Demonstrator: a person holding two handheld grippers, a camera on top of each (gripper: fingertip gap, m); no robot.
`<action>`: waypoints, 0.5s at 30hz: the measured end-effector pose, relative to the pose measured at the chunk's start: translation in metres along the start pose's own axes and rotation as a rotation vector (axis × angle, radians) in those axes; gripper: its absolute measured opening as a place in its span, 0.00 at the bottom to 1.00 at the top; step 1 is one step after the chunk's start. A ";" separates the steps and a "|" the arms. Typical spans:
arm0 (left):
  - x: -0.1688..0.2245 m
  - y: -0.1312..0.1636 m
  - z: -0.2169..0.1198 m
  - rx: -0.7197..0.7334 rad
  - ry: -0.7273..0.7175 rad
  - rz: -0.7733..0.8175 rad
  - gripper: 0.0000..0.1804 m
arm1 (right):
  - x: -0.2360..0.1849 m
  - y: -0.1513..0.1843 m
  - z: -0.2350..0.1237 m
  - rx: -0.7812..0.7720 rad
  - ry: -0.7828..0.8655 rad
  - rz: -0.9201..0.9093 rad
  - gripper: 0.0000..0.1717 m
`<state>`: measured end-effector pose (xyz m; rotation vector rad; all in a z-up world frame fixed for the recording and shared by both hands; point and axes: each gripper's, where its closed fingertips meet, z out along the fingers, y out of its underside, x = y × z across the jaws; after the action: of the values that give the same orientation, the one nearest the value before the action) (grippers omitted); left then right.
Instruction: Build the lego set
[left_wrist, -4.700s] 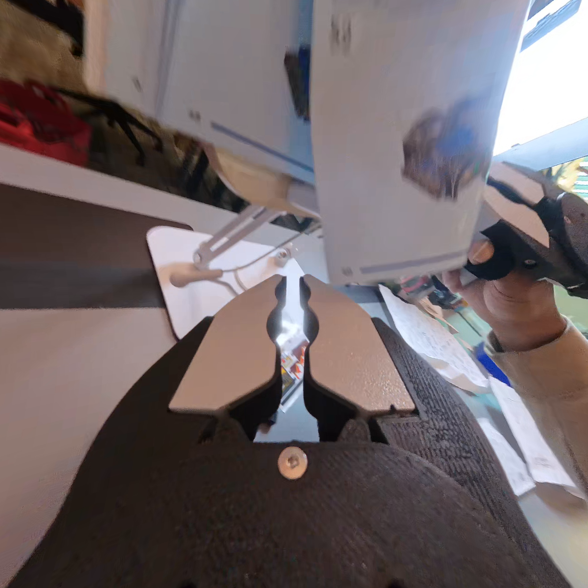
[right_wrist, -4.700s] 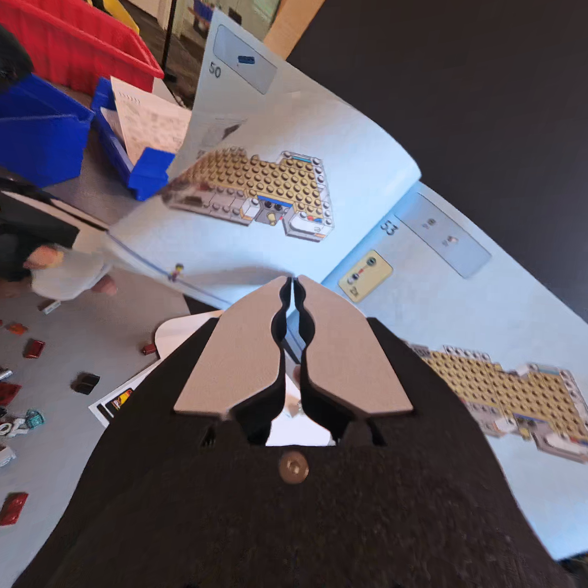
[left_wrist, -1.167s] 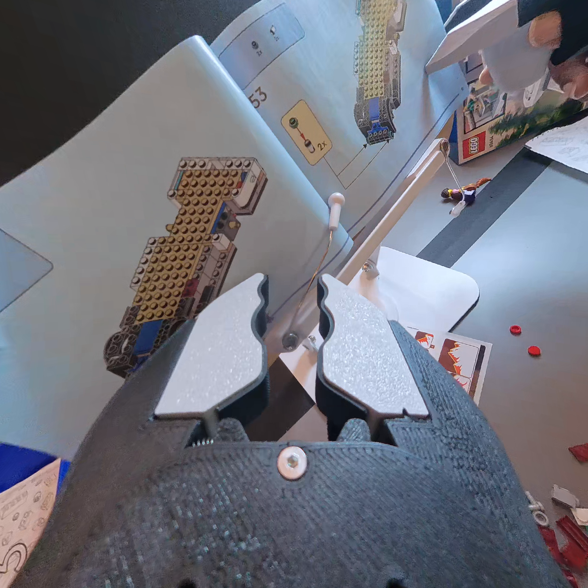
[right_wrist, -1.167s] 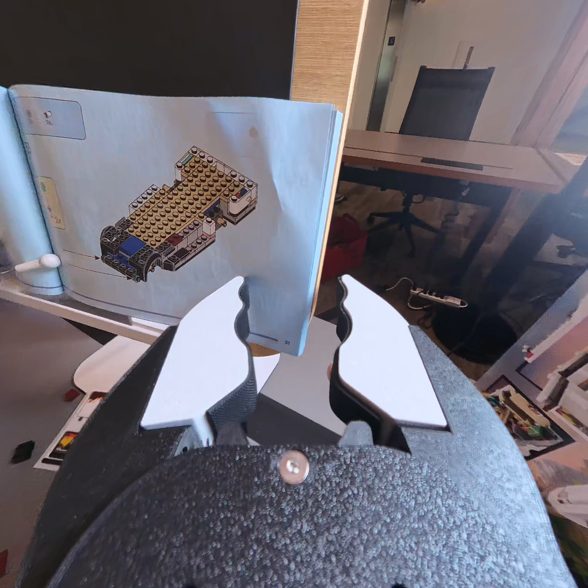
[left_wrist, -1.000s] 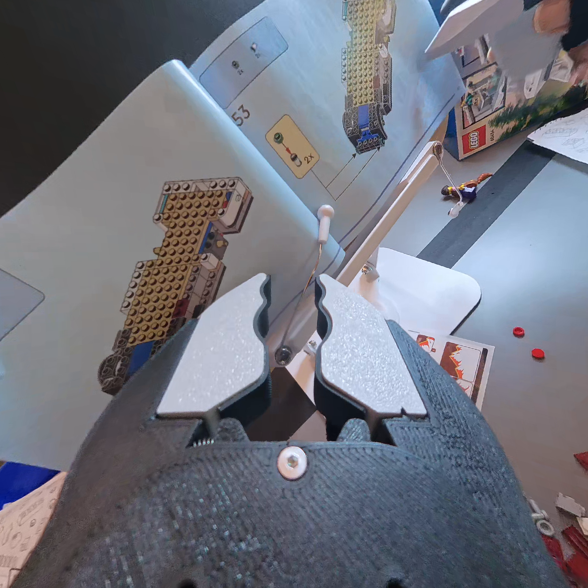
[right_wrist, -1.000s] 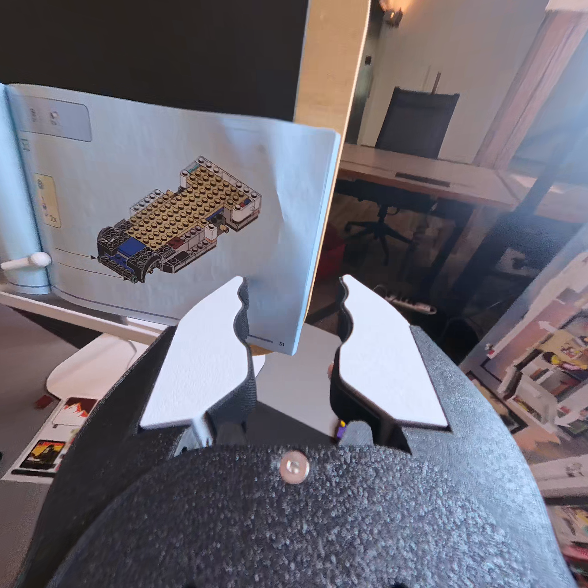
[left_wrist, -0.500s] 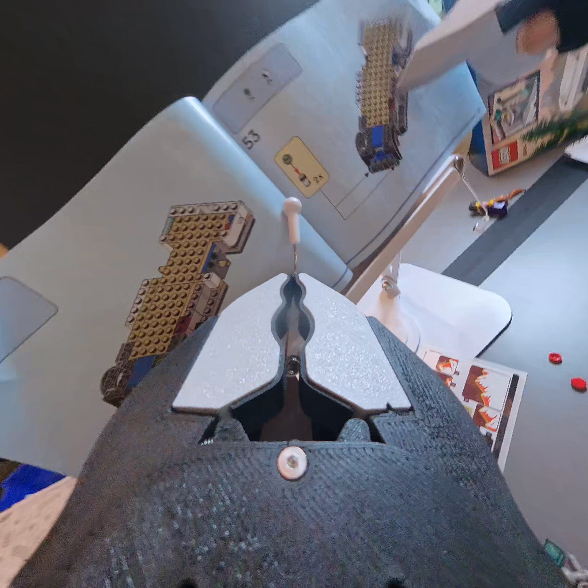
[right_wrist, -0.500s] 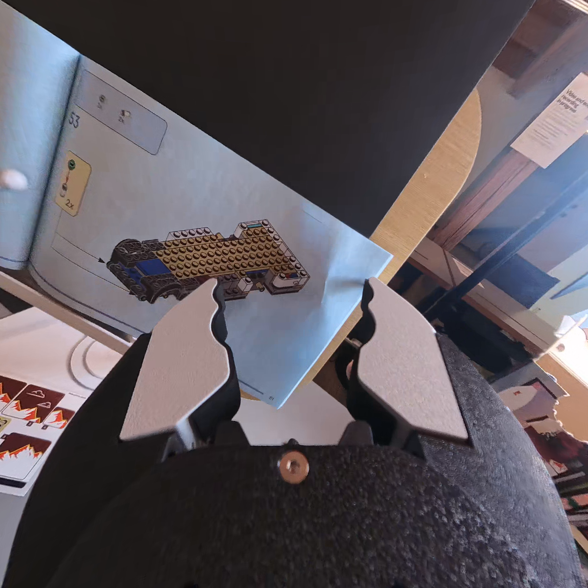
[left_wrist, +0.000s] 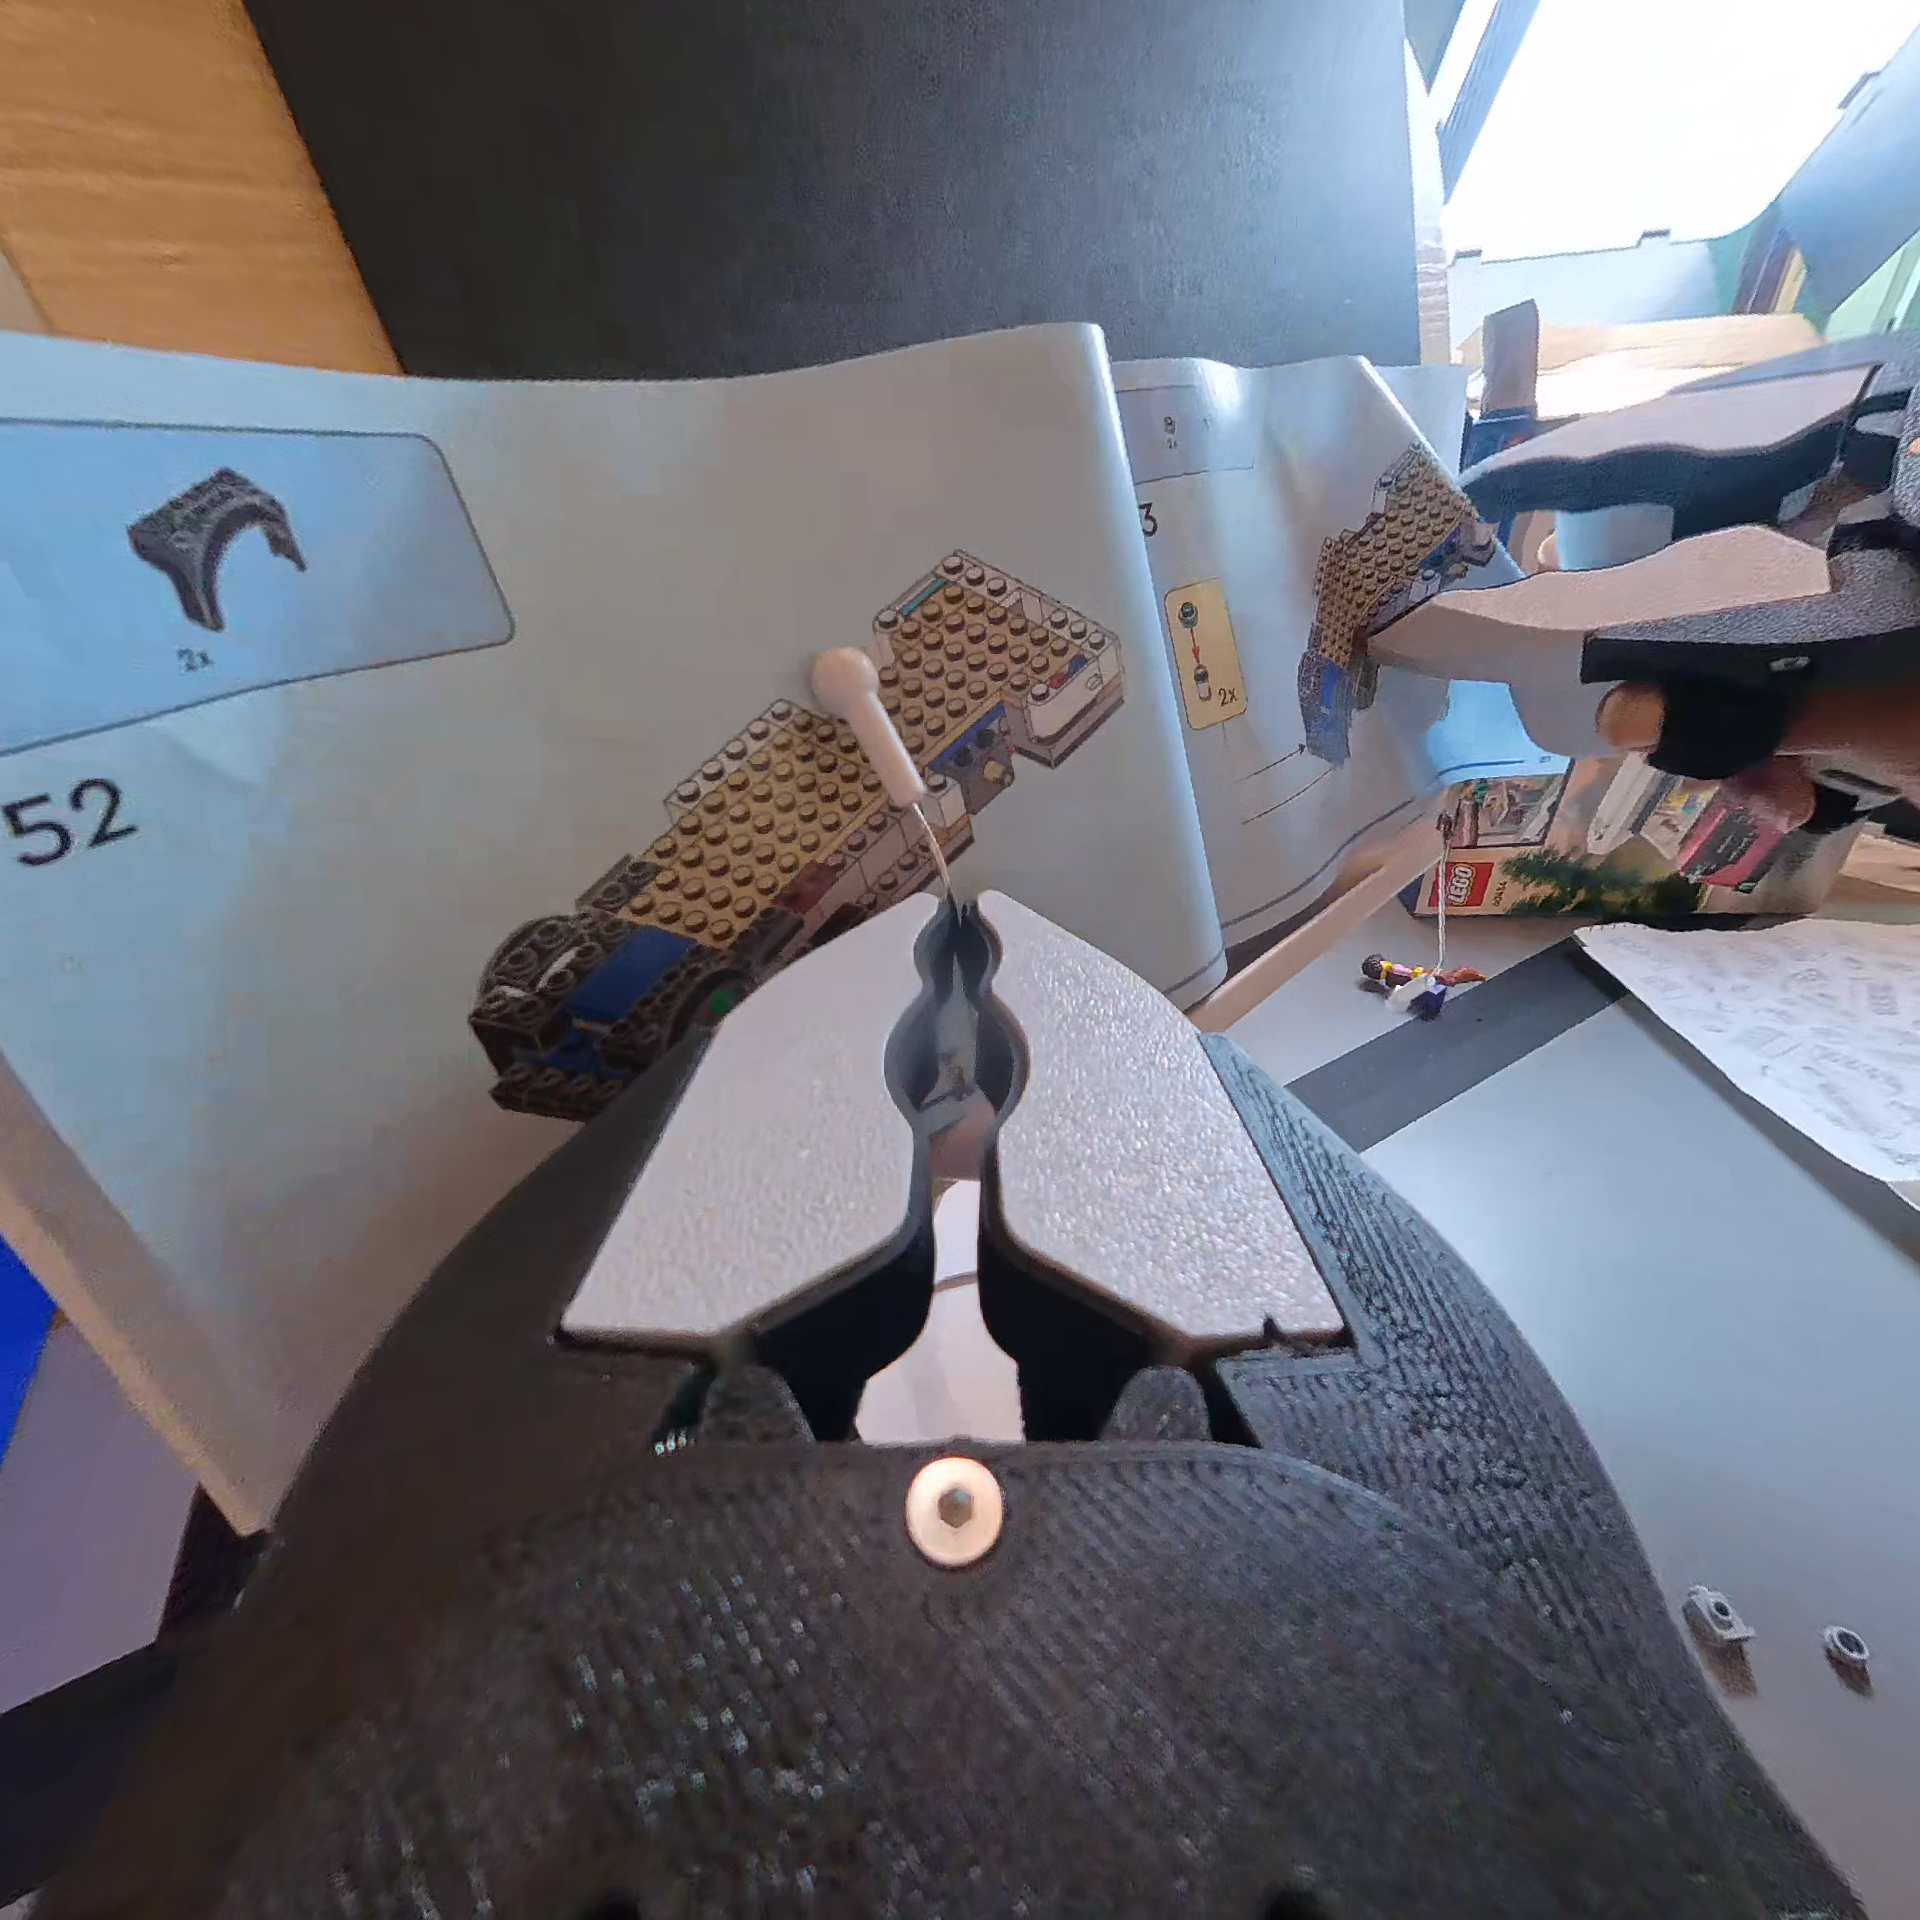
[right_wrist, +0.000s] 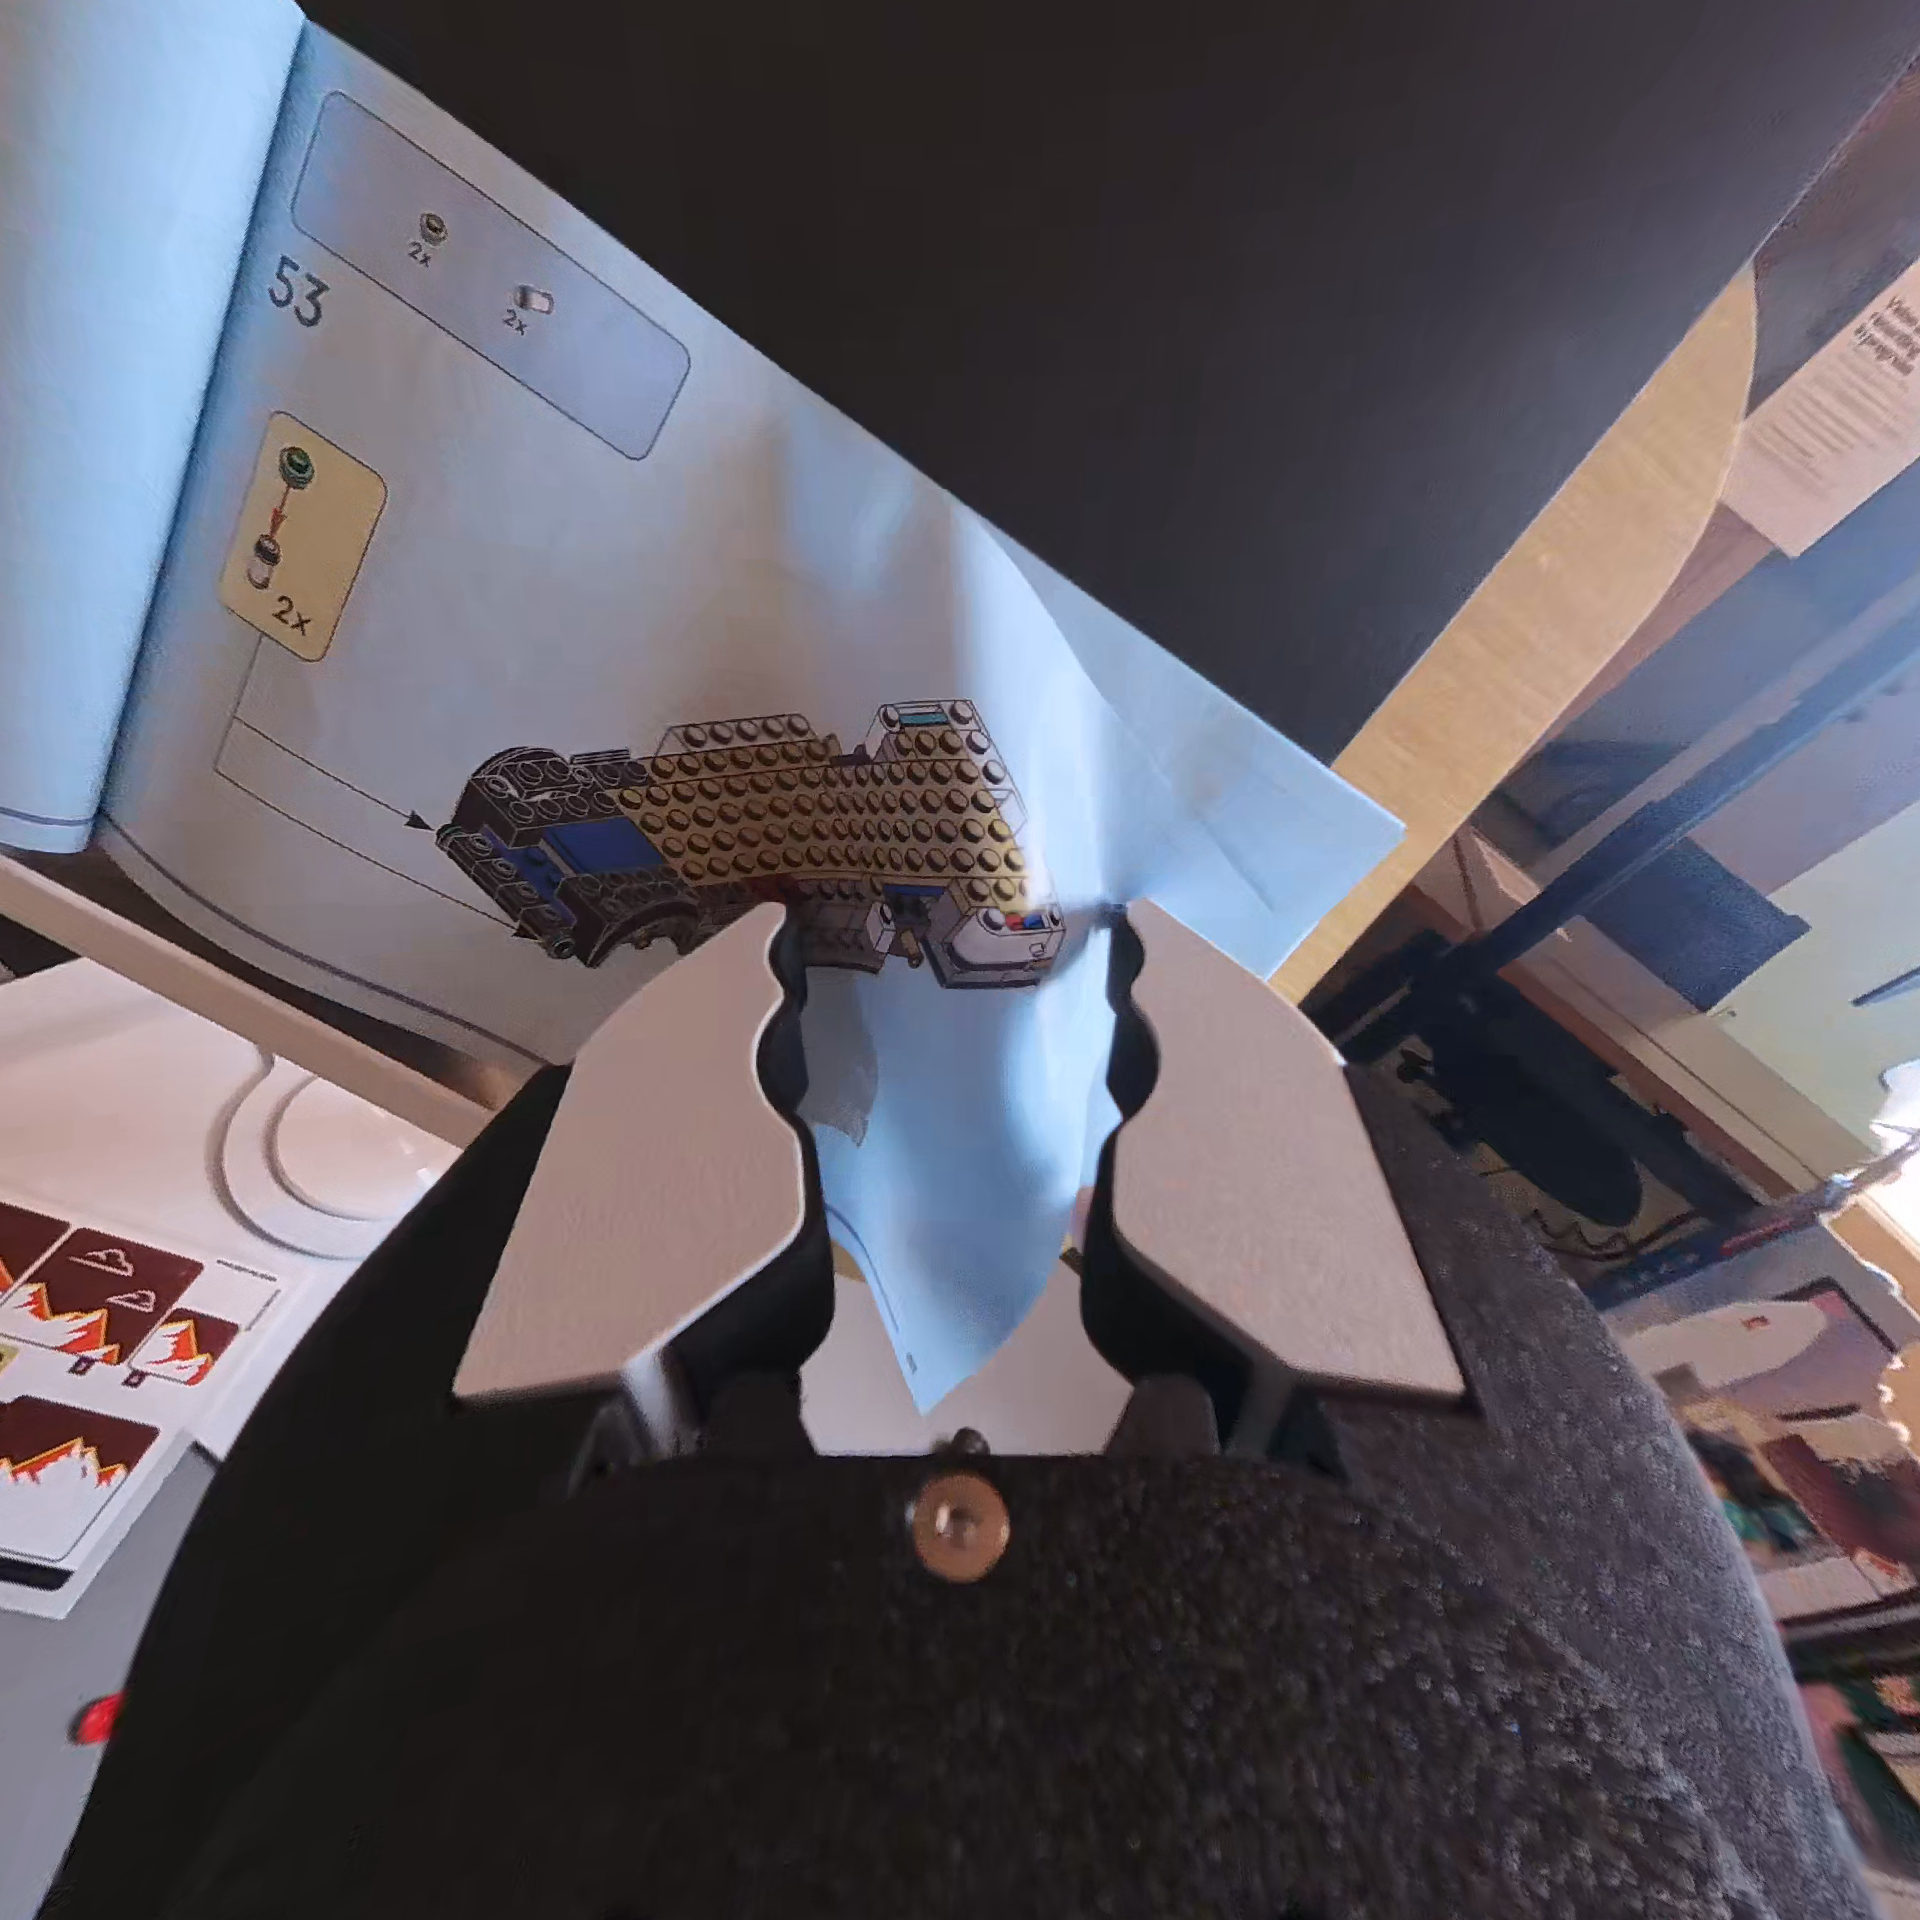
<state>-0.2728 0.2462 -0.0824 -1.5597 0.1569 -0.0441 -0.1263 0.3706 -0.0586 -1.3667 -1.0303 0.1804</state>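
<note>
An open instruction booklet (left_wrist: 520, 727) with pale blue pages stands on a white stand. My left gripper (left_wrist: 961, 909) is shut on the thin wire of the stand's page holder, whose white tip (left_wrist: 857, 696) lies against the left page. My right gripper (right_wrist: 951, 914) is open, and the right page's (right_wrist: 623, 582) lower corner bulges between its fingers. In the left wrist view the right gripper (left_wrist: 1429, 561) is at the far right, with its lower finger (left_wrist: 1455, 634) against that page.
The stand's white base (right_wrist: 343, 1143) and a sticker sheet (right_wrist: 94, 1351) lie below the booklet. A printed box (left_wrist: 1621, 873), a small figure (left_wrist: 1403, 971), a paper sheet (left_wrist: 1766, 1039) and small grey parts (left_wrist: 1714, 1616) sit on the grey table. A dark panel (left_wrist: 831, 187) stands behind.
My left fingers closed on the page holder's wire, which stood loose between them a second ago. My right gripper moved in, so the right page's corner now sits between its fingers.
</note>
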 end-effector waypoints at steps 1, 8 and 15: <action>0.000 0.000 -0.001 0.002 0.002 -0.009 0.01 | -0.002 0.002 0.001 0.000 -0.012 0.012 0.29; -0.005 0.003 -0.007 0.005 -0.005 -0.061 0.02 | -0.022 -0.001 -0.009 0.017 -0.107 0.002 0.00; -0.013 0.012 -0.022 0.052 -0.005 -0.237 0.03 | -0.118 -0.033 -0.066 0.126 -0.542 -0.011 0.02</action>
<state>-0.2897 0.2264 -0.0935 -1.5202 -0.0333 -0.2284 -0.1636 0.2381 -0.0801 -1.2213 -1.4458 0.6225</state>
